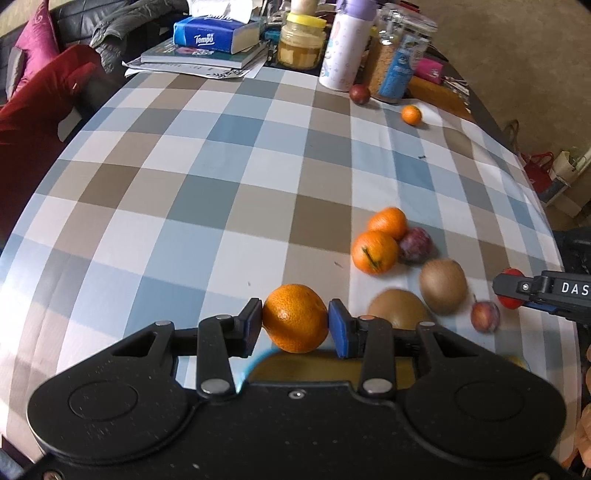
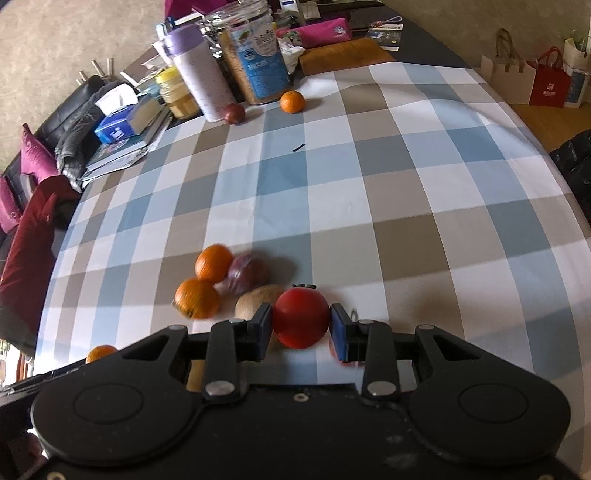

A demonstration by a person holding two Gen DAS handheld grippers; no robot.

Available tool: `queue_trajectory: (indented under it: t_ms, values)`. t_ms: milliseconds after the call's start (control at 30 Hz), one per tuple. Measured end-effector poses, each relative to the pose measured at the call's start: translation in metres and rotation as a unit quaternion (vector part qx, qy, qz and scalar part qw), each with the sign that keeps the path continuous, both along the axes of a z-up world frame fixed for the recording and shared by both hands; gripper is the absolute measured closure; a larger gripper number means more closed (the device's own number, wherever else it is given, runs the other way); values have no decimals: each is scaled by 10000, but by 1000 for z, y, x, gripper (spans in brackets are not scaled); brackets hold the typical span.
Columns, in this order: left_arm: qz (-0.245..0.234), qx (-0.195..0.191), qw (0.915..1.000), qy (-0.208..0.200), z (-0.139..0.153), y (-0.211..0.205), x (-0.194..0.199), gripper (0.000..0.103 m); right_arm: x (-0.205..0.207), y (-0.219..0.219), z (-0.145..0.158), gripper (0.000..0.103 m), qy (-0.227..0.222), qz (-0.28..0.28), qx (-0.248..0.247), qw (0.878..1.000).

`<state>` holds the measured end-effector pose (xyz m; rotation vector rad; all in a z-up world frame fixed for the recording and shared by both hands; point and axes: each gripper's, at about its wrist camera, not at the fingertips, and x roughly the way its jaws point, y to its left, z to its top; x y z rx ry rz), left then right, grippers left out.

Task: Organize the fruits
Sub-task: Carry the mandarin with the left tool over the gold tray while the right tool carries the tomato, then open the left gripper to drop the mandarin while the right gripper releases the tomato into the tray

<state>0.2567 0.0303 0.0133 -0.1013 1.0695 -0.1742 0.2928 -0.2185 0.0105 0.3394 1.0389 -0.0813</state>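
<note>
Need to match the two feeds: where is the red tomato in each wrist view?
Left wrist view: red tomato at far right edge, in the right claw.
Right wrist view: bottom centre, clamped between the pads.
Shared landmark: blue-labelled glass jar at the table's far end.

Soft daylight, fisheye-bent edges, near fruit perhaps motion-blurred.

Your surroundings: counter (image 2: 424,192) under a blue, tan and white checked cloth. Black leather sofa (image 1: 110,18) beyond its far end, with magenta cushions (image 1: 35,40) and a dark red throw (image 1: 40,107). Beige carpet (image 1: 517,44). Paper shopping bags (image 2: 535,79) standing on a wooden floor (image 2: 554,118). Daylight, soft.
</note>
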Motion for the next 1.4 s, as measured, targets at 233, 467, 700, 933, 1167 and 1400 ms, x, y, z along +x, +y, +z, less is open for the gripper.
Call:
queue_trajectory:
  t_ms: [233, 467, 700, 933, 1167, 1400]
  values:
    - [-177, -49, 9998, -7, 5, -7, -41, 55, -48, 5, 7, 68, -24, 86, 104, 9999]
    - [-373, -134, 9992, -9, 5, -16, -82, 55, -95, 7, 4, 68, 31, 16, 179, 9998]
    - [-505, -339, 9980, 162, -4, -25, -112, 55, -138, 6, -3, 68, 111, -170, 178, 9996]
    - [-435, -315, 9985, 134, -11, -30, -137, 55, -170, 5, -11, 68, 152, -303, 285, 9990]
    - [-433, -269, 9987, 50, -15, -34, -158, 55, -192, 6, -12, 68, 106, -396, 179, 9990]
    - [-476, -273, 9985, 72, -21, -40, -168, 55, -205, 9, -13, 68, 88, -334, 143, 9993]
